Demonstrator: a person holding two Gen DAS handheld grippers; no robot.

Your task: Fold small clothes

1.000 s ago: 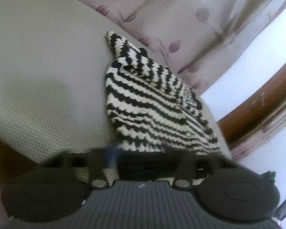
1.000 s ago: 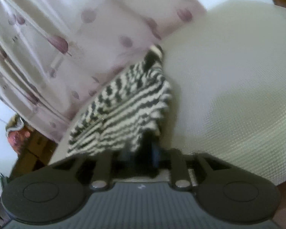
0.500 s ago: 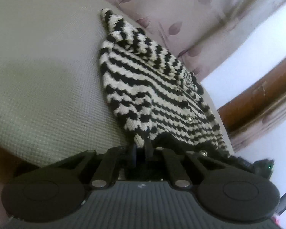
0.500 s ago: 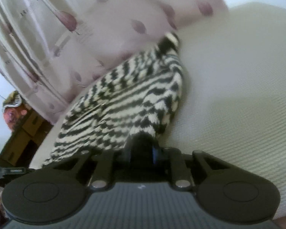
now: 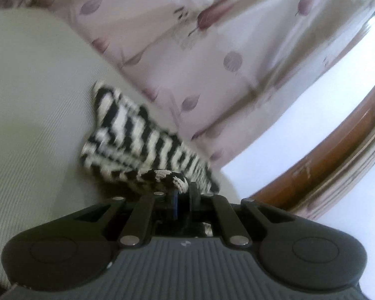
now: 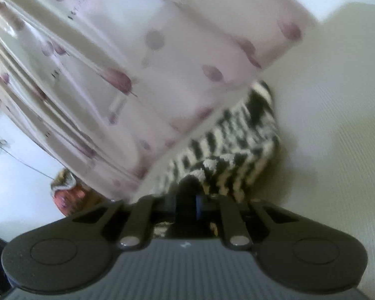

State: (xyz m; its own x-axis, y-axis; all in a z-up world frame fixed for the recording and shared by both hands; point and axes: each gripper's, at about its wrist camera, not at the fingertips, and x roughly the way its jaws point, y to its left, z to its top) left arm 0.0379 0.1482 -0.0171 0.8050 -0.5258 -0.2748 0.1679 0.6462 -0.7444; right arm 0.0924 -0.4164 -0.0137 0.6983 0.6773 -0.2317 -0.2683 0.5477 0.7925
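A small black-and-white striped knit sweater (image 5: 137,140) lies on a pale beige woven surface (image 5: 32,105), blurred by motion. My left gripper (image 5: 183,187) is shut on the sweater's near edge, which bunches up just ahead of the fingers. In the right wrist view the same sweater (image 6: 237,145) rises from the surface (image 6: 337,105) toward my right gripper (image 6: 190,187). Its jaws are closing, with a fold of the knit pinched between them. Both held edges sit lifted off the surface; the fingertips themselves are mostly hidden by fabric.
A pink curtain with purple leaf prints (image 5: 212,62) hangs close behind the sweater, also filling the left of the right wrist view (image 6: 100,80). A brown wooden frame (image 5: 325,165) runs at the right. Colourful clutter (image 6: 67,190) lies low at the left.
Both grippers closed on the sweater's near edge and lifted it; the views tilted up, the sweater now looks shorter and bunched, and more curtain shows.
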